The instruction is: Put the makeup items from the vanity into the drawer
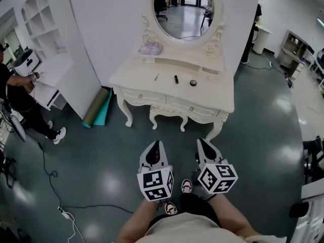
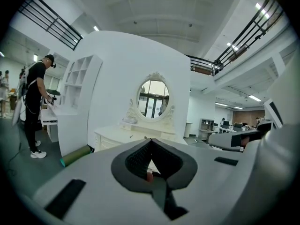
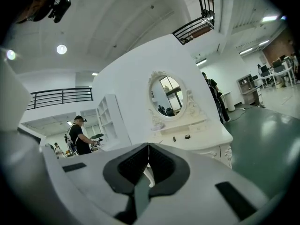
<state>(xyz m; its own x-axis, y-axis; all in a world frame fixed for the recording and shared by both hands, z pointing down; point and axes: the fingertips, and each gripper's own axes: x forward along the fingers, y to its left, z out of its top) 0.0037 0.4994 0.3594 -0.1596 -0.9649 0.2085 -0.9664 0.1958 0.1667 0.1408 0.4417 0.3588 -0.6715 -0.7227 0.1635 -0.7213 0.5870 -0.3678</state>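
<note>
I hold my left gripper (image 1: 155, 147) and right gripper (image 1: 202, 145) over the floor, jaws closed on nothing. Well ahead, on the vanity (image 1: 129, 81) worktop, lie a thin stick (image 1: 156, 77), a small dark tube (image 1: 176, 79) and a round dark pot (image 1: 193, 83).

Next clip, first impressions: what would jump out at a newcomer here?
The ornate cream vanity with its oval mirror dominates, standing against the white wall. On its top lie a thin stick, a dark tube and a round case. Nearer, the left tongs and right tongs point at it, both shut, empty.
</note>
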